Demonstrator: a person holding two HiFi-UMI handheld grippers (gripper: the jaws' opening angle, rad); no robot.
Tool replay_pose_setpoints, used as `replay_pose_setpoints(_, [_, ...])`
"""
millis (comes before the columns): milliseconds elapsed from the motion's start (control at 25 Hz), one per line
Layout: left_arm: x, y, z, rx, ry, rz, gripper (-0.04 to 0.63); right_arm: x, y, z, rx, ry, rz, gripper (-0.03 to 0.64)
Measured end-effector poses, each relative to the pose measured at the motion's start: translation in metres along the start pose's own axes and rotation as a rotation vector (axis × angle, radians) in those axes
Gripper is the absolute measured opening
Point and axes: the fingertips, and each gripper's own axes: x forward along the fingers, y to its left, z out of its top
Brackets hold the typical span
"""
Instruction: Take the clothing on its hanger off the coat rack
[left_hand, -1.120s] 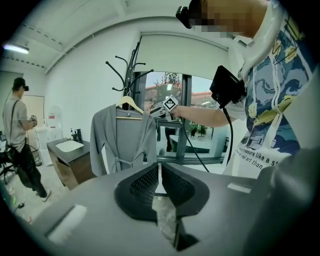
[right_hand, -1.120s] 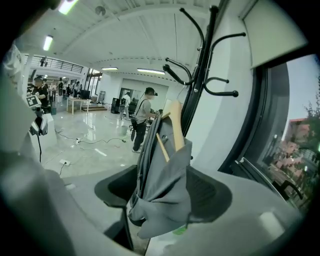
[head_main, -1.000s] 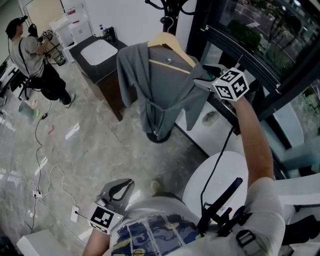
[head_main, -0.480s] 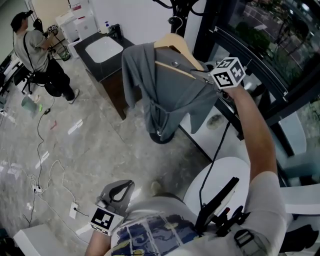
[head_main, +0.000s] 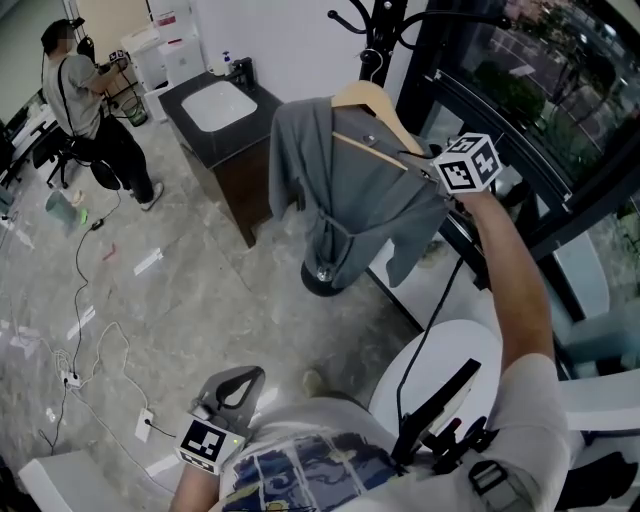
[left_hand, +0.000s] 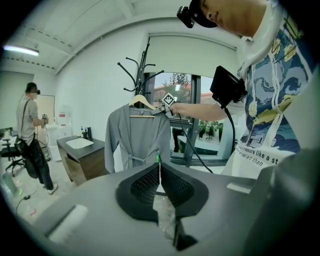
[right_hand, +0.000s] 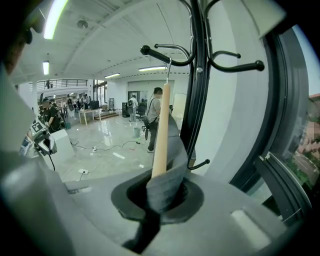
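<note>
1. The grey garment (head_main: 345, 200) hangs on a wooden hanger (head_main: 372, 100), and its two sleeves and a belt tied at the waist drop toward the floor.
2. In the right gripper view the hanger's metal hook sits over one curved arm of the black coat rack (head_main: 385, 25), so the clothing is on the rack, beside the dark-framed window (head_main: 520, 120).
3. The right gripper (head_main: 425, 162) is raised at arm's length to the hanger's shoulder end nearest the window.
4. In its own view, its jaws are clamped together on that end of the hanger (right_hand: 161, 130), with a fold of the grey garment (right_hand: 172, 155) pinched in alongside the wood.
5. The rack's pole (right_hand: 200, 85) stands just behind the grip.
6. The left gripper (head_main: 238, 382) is held low, close to the person's torso and well apart from the rack.
7. In the left gripper view its jaws are pressed together with nothing between them, and it points toward the hanging garment (left_hand: 140, 142).
8. The rack's round dark base (head_main: 322, 282) rests on the grey marble floor.
9. Near the rack, against the white wall, stands a dark cabinet (head_main: 235, 170) with a white basin (head_main: 222, 104) set in its top.
10. Further off, another person (head_main: 85, 105) stands at the room's far left, and cables (head_main: 85, 320) trail across the floor.
</note>
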Motion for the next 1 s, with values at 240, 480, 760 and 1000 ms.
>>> replay_pose_setpoints(240, [-0.020,-0.001,-0.006,0.004,-0.016,-0.013,0.009,-0.023,0.017,0.017,-0.018,-0.009,-0.033,0.006])
replay_pose_setpoints(480, [-0.046,-0.002,-0.012,0.010,-0.037,-0.029,0.009,-0.053,0.048,0.035,-0.031,-0.034,-0.065,0.006])
replay_pose_setpoints(760, [-0.083,-0.012,-0.023,0.018,-0.052,-0.057,0.008,-0.080,0.119,0.039,-0.064,-0.037,-0.067,0.006])
replay_pose_setpoints(1000, [-0.120,-0.023,-0.034,-0.003,-0.074,-0.075,0.006,-0.100,0.188,0.042,-0.092,-0.036,-0.046,0.006])
